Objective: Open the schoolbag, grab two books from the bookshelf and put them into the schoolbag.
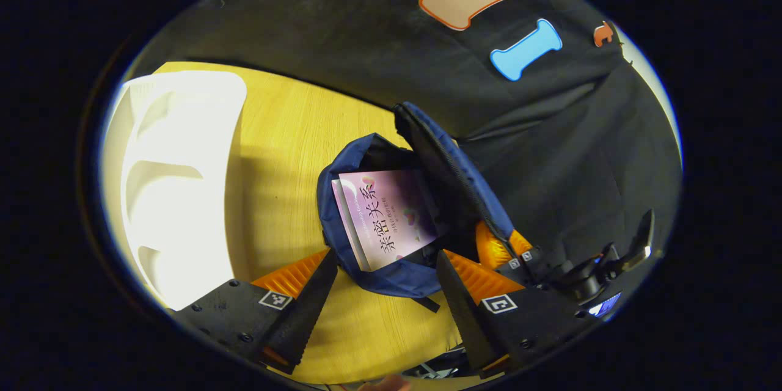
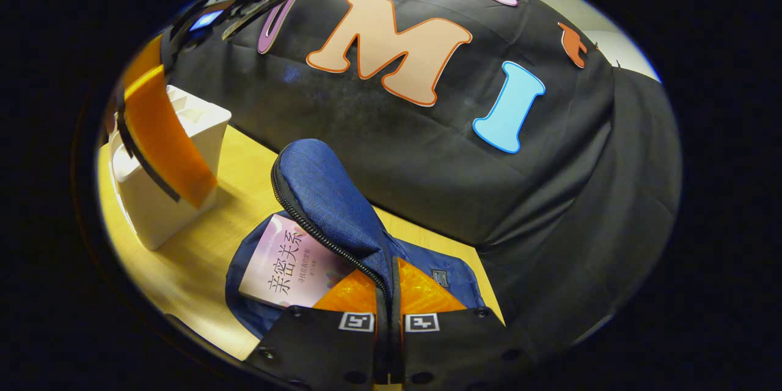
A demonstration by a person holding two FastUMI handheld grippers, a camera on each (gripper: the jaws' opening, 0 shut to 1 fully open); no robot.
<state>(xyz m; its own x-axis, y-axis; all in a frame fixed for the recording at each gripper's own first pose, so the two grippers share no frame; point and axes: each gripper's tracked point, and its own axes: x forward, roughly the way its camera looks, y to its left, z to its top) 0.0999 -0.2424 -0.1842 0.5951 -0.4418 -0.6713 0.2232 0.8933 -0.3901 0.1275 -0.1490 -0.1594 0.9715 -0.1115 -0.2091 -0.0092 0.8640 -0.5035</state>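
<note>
Your right gripper (image 2: 389, 308) is clamped on the bag (image 1: 379, 281) flap (image 2: 333, 201); your left gripper (image 1: 385, 281) hangs apart above the mouth. The limp, ribbed cloth will sag, so grip at the zip edge. A stiff, glossy book (image 1: 388, 217) lies inside, the white shelf (image 1: 177, 183) nearby on the table (image 1: 287, 153).

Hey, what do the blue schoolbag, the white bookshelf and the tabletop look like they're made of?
Blue schoolbag: woven fabric, matte, showing a fine weave and a toothed zip. White bookshelf: probably plastic or painted board, smooth with plain, even faces. Yellow tabletop: wood or wood-look laminate, with faint grain lines and a slight sheen.
</note>
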